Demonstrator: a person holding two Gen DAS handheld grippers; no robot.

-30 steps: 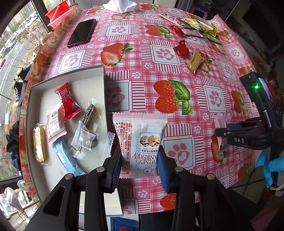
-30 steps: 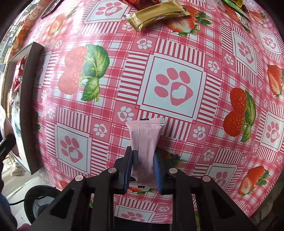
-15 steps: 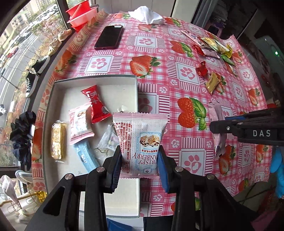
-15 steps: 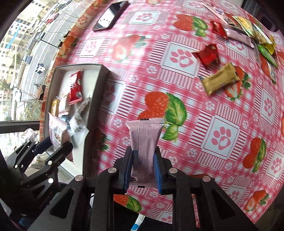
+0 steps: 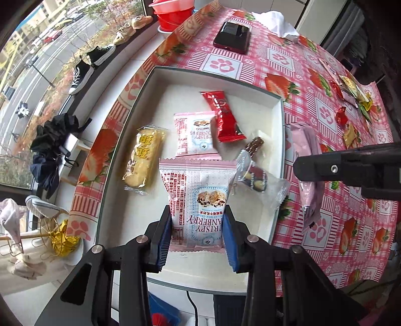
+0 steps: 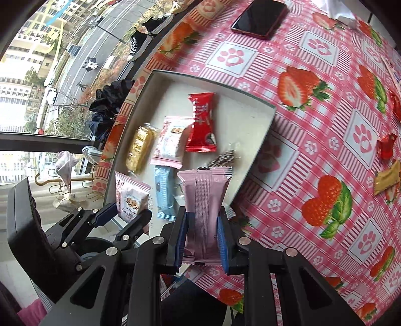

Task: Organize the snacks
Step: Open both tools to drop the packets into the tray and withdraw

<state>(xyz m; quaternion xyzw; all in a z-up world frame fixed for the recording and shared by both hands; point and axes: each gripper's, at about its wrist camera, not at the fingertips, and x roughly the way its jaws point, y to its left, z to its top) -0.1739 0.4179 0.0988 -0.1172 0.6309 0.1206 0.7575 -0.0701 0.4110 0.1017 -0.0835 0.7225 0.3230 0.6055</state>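
Note:
My left gripper point(image 5: 198, 235) is shut on a pink-and-white cranberry crisp packet point(image 5: 198, 198) and holds it above the near end of the white tray point(image 5: 140, 100). My right gripper point(image 6: 202, 240) is shut on a plain pink snack bar point(image 6: 204, 200), held above the tray's near right corner point(image 6: 250, 160). In the tray lie a red packet point(image 5: 223, 115), a yellow biscuit pack point(image 5: 142, 158), another cranberry packet point(image 5: 190, 133), a chocolate piece in clear wrap point(image 5: 254, 145) and a light blue bar point(image 6: 165, 193). The right gripper and its bar point(image 5: 308, 160) show in the left wrist view.
Loose snacks lie at the far right of the strawberry tablecloth point(image 5: 351, 95), with red and gold wrappers point(image 6: 387, 163). A dark phone point(image 5: 231, 37) and a white tissue point(image 5: 275, 22) sit at the far end. Red bowls point(image 5: 173, 15) stand by the window. The table edge runs left of the tray.
Both grippers have moved left from over the tablecloth to above the tray, each still holding its snack. The tray's contents have not moved.

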